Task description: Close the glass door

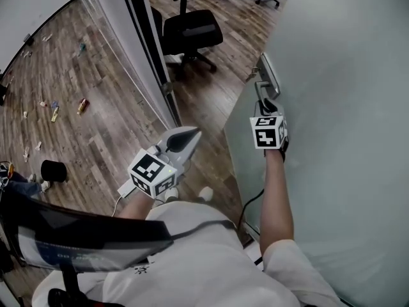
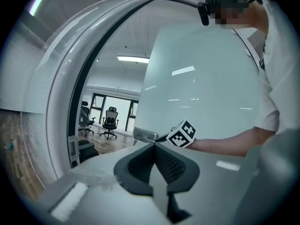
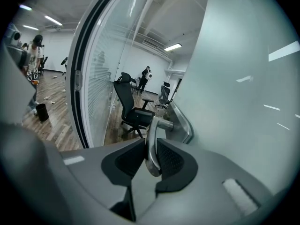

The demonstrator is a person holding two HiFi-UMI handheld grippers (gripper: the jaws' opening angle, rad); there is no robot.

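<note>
The frosted glass door [image 1: 345,107] stands ajar at the right, its edge facing the dark door frame [image 1: 150,56]. My right gripper [image 1: 267,110] is shut on the door's metal lever handle [image 1: 263,98]. In the right gripper view the handle [image 3: 152,144] runs upright between the two pads of the right gripper [image 3: 151,156], beside the door [image 3: 243,102]. My left gripper [image 1: 185,136] hangs in the gap between door and frame, shut on nothing. The left gripper view shows the left gripper [image 2: 154,161] with its jaws together, and beyond it the right gripper's marker cube [image 2: 182,134] at the lock plate [image 2: 144,135].
A black office chair [image 1: 192,31] stands past the doorway on the wood floor. Litter and a black cup [image 1: 54,170] lie to the left of the glass partition [image 1: 108,50]. People [image 3: 35,50] stand far off at the left. A cable runs along my right arm.
</note>
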